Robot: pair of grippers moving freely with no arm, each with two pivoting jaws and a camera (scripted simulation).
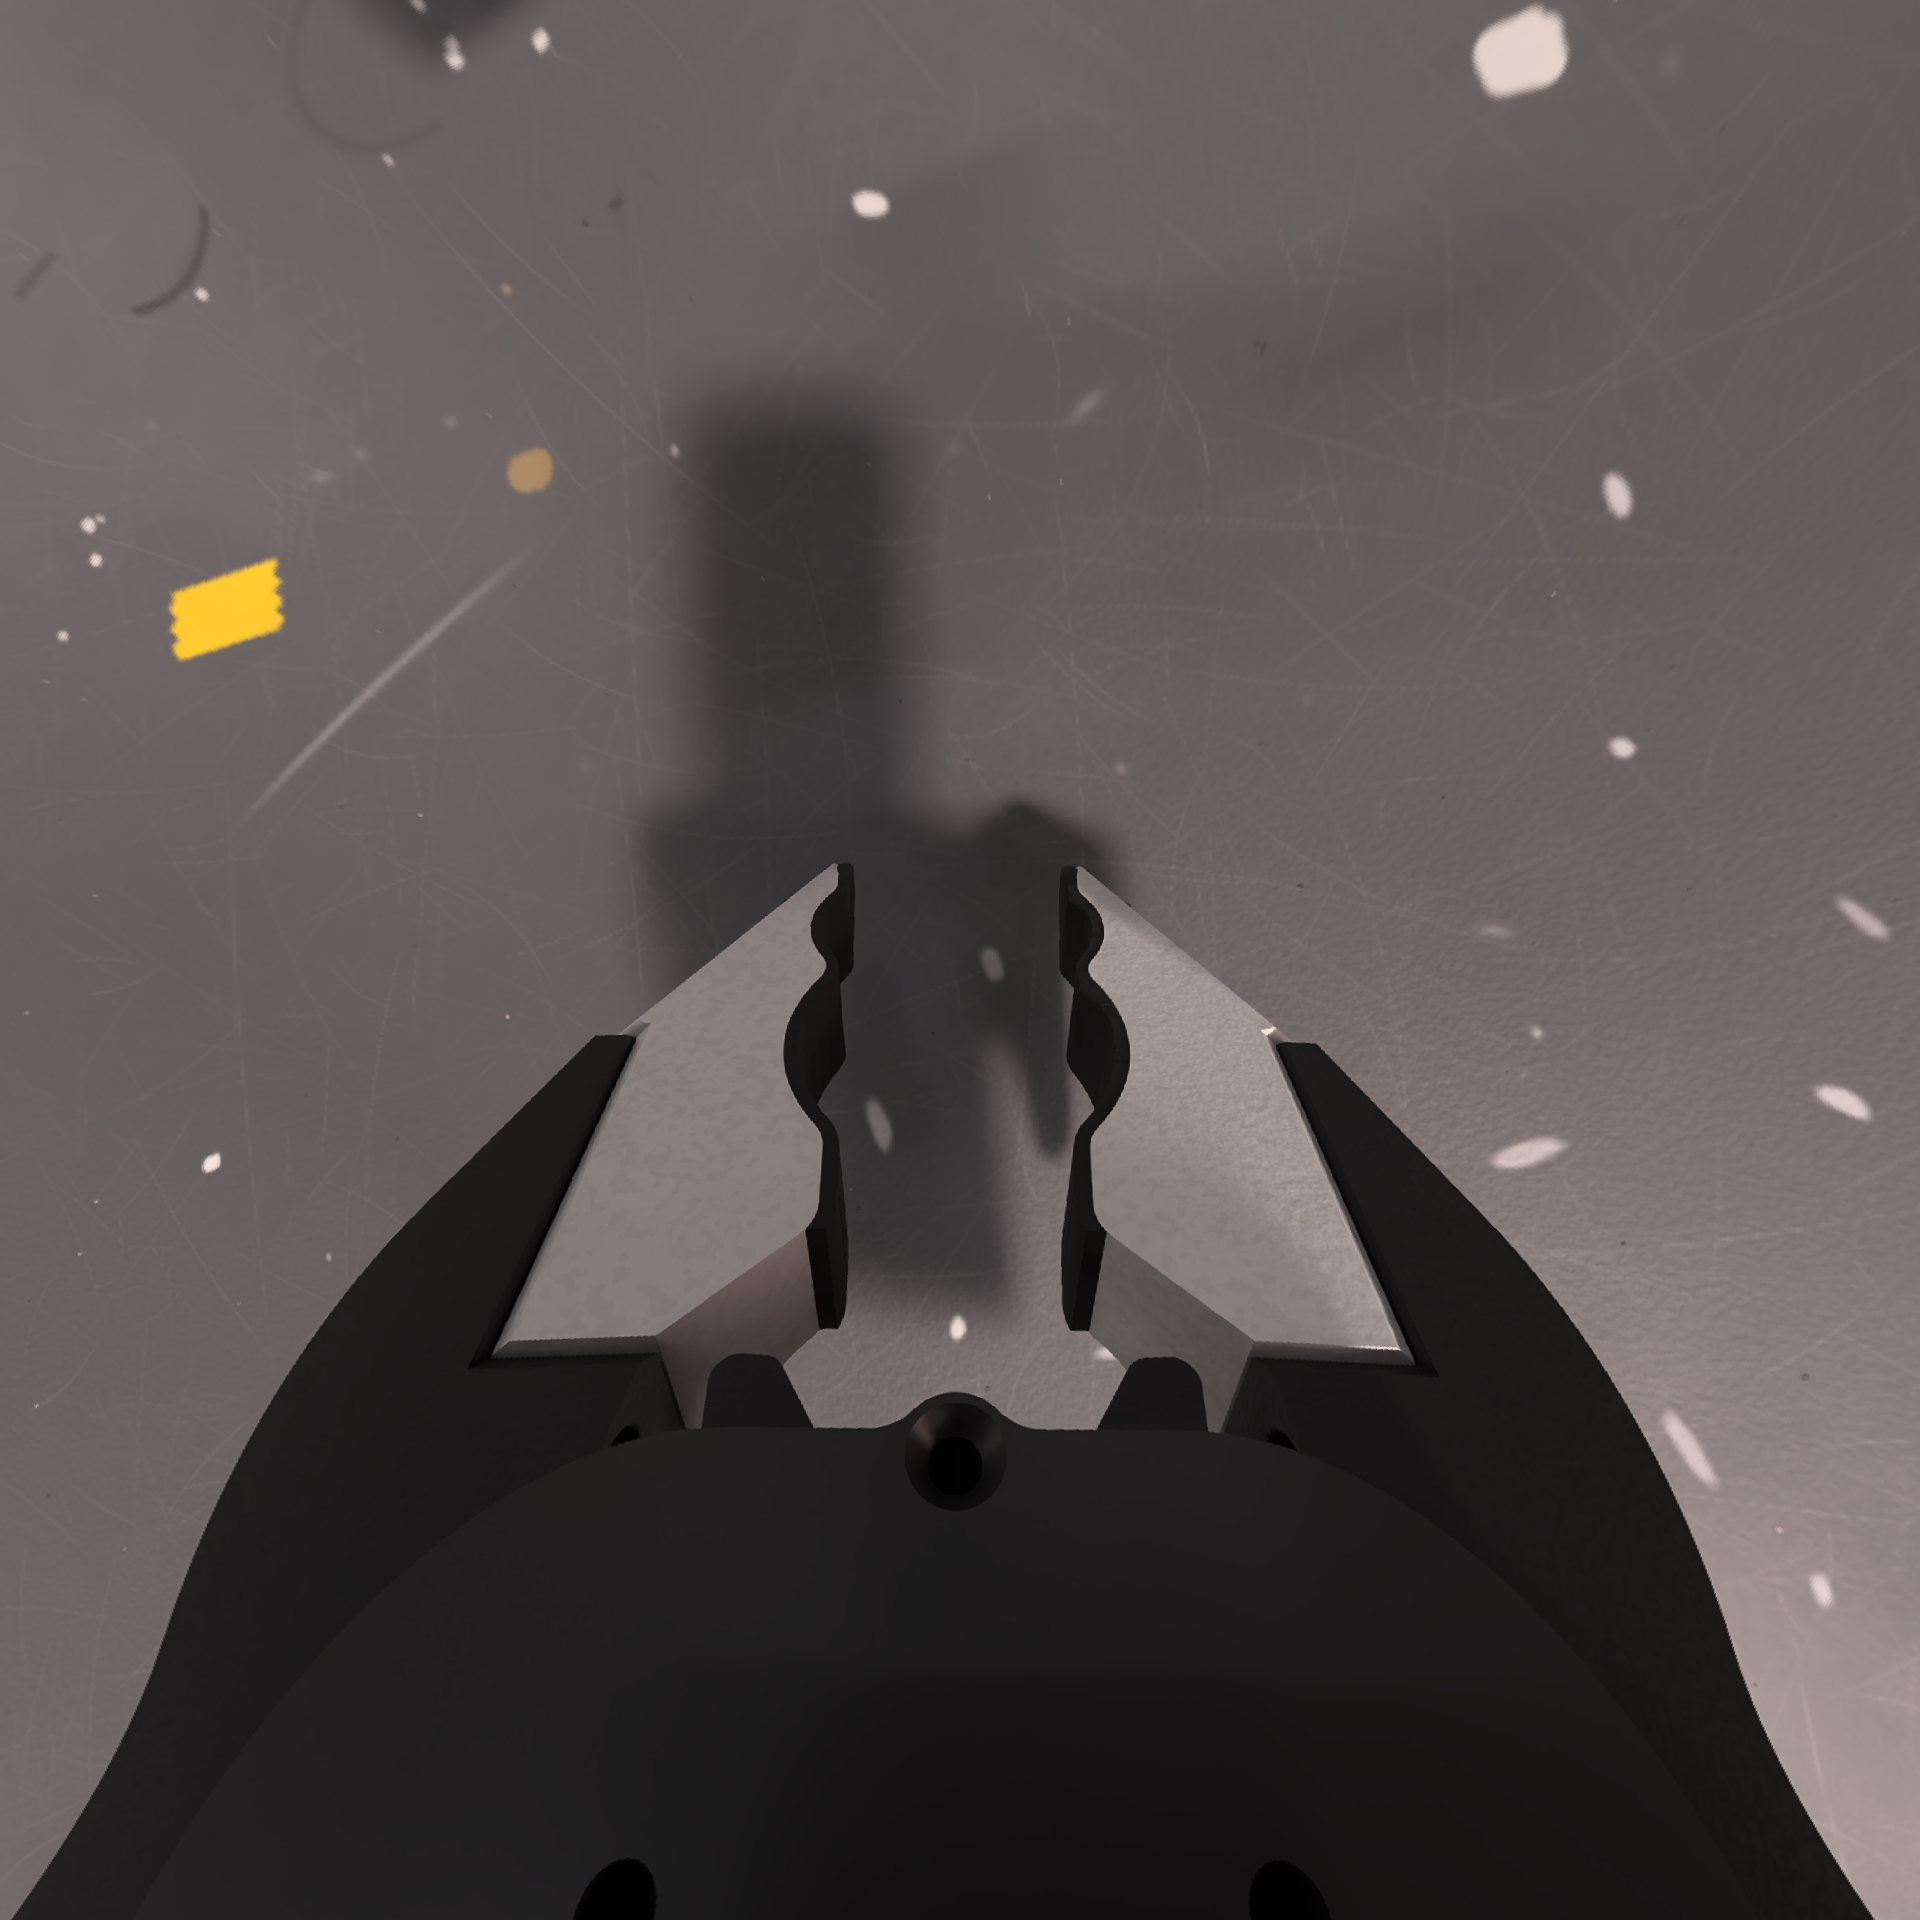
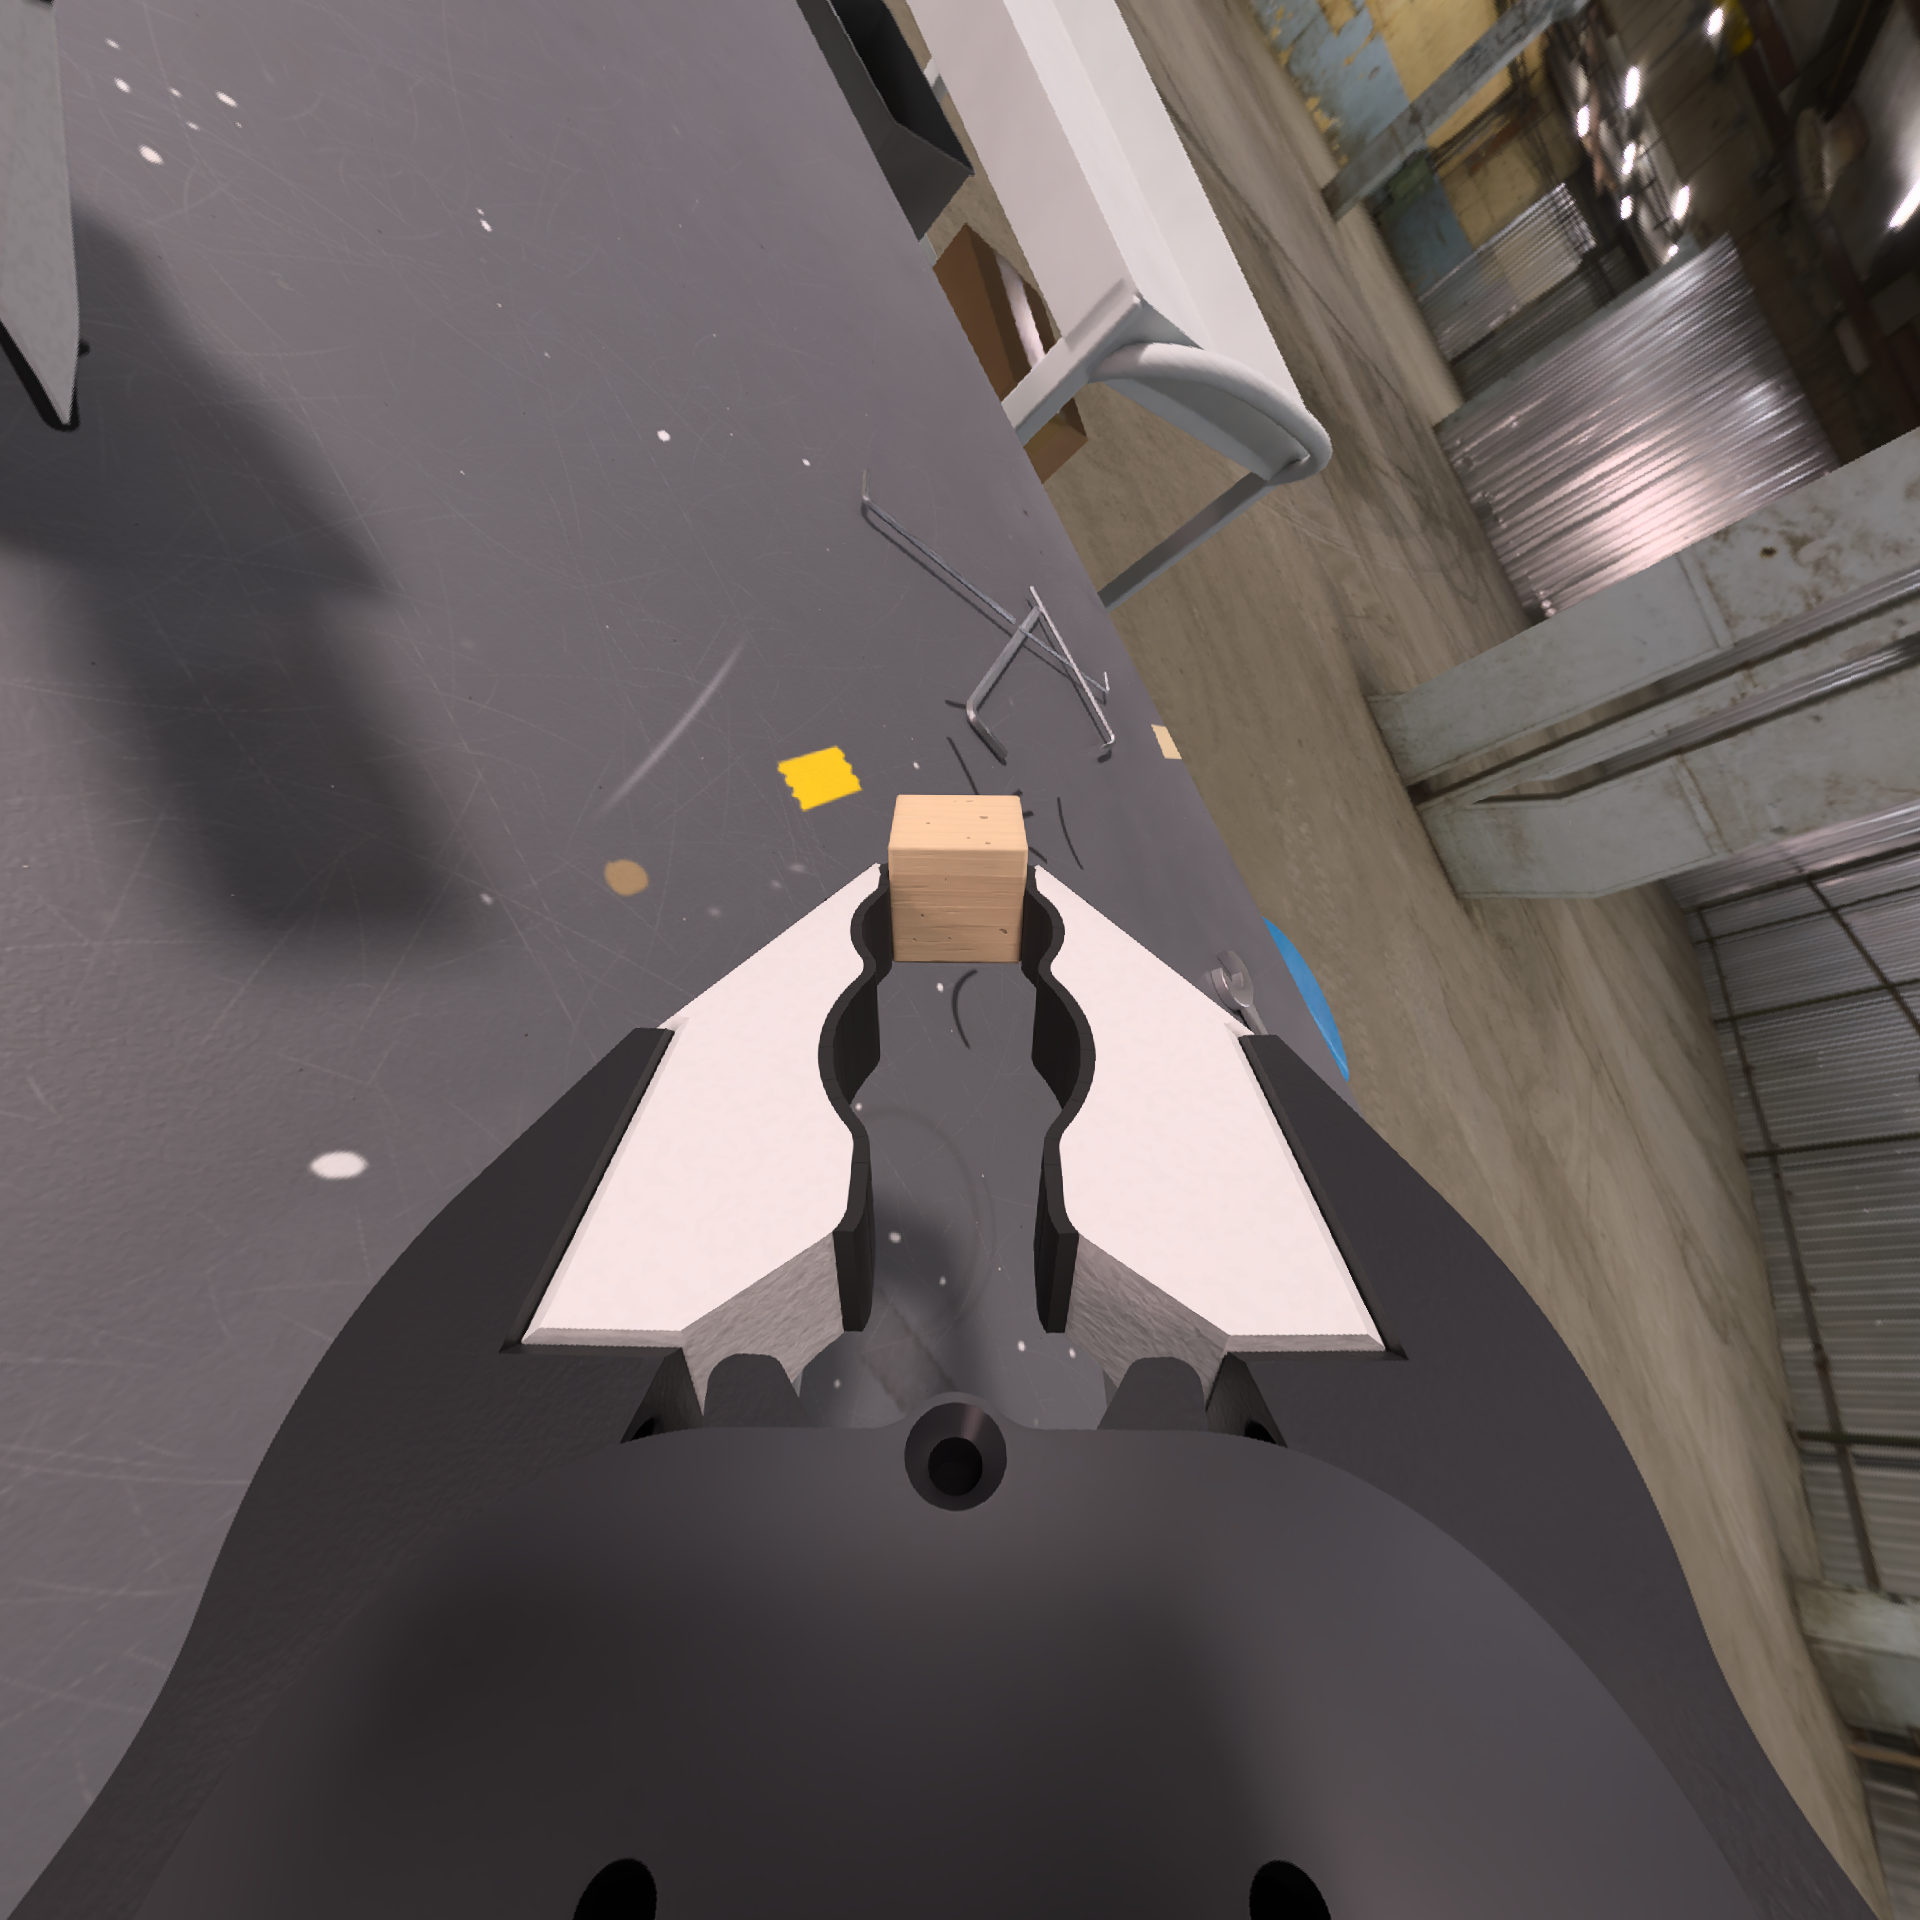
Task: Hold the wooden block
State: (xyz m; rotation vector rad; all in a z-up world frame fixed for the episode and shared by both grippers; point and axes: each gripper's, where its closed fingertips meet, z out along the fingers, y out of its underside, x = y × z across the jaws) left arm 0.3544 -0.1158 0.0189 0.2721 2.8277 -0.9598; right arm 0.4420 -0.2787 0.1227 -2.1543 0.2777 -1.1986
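Observation:
A small light wooden block (image 2: 957, 878) sits between the fingertips of my right gripper (image 2: 958, 904), over the dark grey table (image 2: 416, 727). The jaws press on its two sides, so the gripper is shut on it. I cannot tell whether the block touches the table. My left gripper (image 1: 957, 873) is open and empty, pointing down at the grey scratched table (image 1: 1351, 623), with its shadow below. The block does not show in the left wrist view. One white finger of the left gripper shows at the top left of the right wrist view (image 2: 36, 208).
A yellow tape patch (image 2: 819, 779) lies just beyond the block and also shows in the left wrist view (image 1: 225, 608). Bent metal rods (image 2: 1039, 665) lie near the table's right edge (image 2: 1164, 790). A small metal piece (image 2: 1236, 987) and a blue thing (image 2: 1311, 997) are at that edge.

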